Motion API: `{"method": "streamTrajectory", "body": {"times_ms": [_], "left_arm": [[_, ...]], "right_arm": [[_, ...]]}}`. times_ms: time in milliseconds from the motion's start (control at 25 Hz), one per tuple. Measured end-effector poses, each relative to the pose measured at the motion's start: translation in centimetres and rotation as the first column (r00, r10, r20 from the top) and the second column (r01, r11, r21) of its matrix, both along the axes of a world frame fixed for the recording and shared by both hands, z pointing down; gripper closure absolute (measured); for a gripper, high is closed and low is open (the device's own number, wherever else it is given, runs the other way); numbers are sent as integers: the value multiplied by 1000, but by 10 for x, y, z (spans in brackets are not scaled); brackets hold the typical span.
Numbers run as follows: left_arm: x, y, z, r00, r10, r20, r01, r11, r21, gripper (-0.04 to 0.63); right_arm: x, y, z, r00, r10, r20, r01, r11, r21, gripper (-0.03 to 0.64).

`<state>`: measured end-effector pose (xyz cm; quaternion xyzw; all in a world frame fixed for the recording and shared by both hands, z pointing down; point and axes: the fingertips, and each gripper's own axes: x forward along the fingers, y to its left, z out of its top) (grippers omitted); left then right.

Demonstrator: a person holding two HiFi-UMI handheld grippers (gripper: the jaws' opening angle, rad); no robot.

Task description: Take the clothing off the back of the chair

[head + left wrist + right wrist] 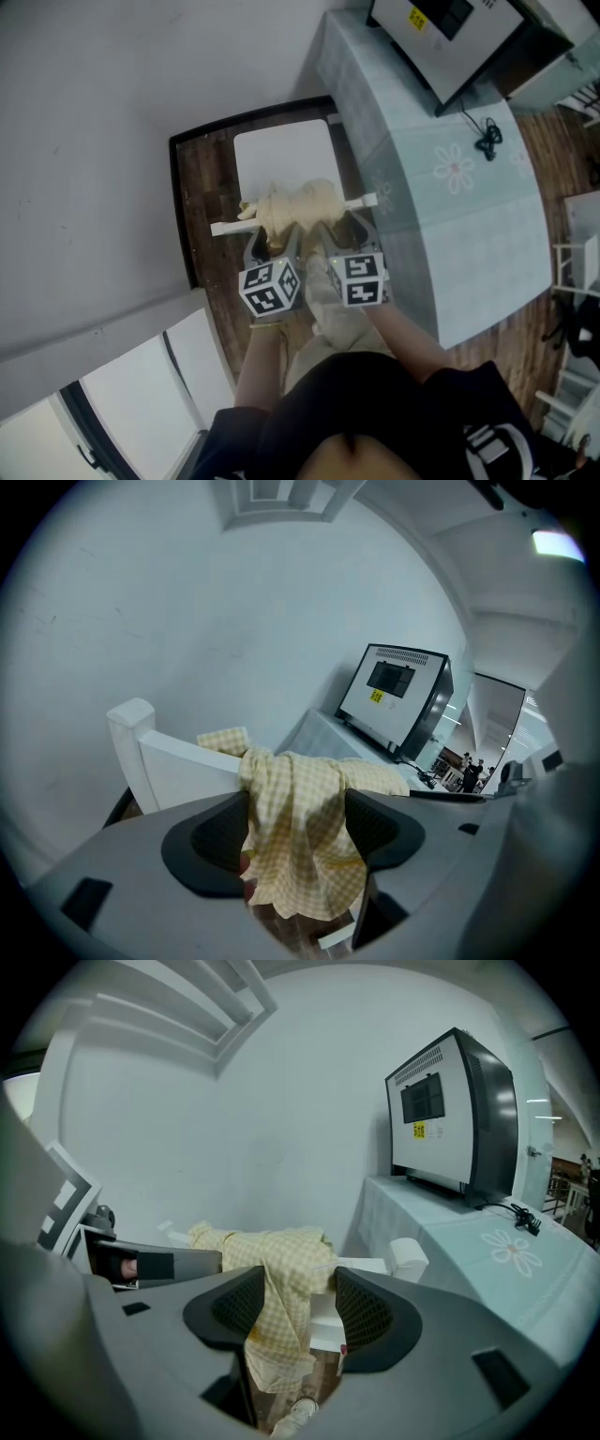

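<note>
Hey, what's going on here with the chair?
A person holds a claw in each hand at the back of a white chair. A yellow checked garment hangs over the back rail. The left claw and the right claw each have their jaws apart around the garment, which has not yet been lifted off.

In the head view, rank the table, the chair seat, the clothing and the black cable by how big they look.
1. table
2. chair seat
3. clothing
4. cable
Seat versus clothing is unsure, because the clothing is partly hidden.
</note>
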<state>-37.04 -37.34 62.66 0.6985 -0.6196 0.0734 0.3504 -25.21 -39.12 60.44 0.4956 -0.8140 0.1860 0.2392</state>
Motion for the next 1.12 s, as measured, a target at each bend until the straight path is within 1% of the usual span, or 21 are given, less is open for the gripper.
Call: {"method": "streamTrajectory", "body": {"times_ms": [160,320,520,680,800,880,1120], "left_arm": [[2,0,1,1000,-10,-10,10,1000,-3,285],[6,-1,0,1000,4,-20,-4,1000,1,293],[14,-1,-3,999,34,-21,-34,999,10,371],[18,-2,-5,999,47,-25,-47,999,8,433],[19,-2,-4,998,52,-32,-52,999,1,477],[20,-3,-4,998,57,-23,-57,998,-4,497],[22,-3,-6,997,75,6,-75,997,-8,517]], "right_arm": [[-2,0,-4,999,30,13,-30,1000,-2,371],[-3,0,-3,998,54,26,-55,998,10,389],[-5,0,-4,997,70,40,-70,997,13,461],[-9,-1,-3,997,53,47,-54,998,13,523],[-16,1,-6,997,33,67,-33,999,-7,543],[-19,2,-8,997,15,73,-14,1000,-13,550],[-19,3,-7,998,-4,70,4,1000,-9,558]]}}
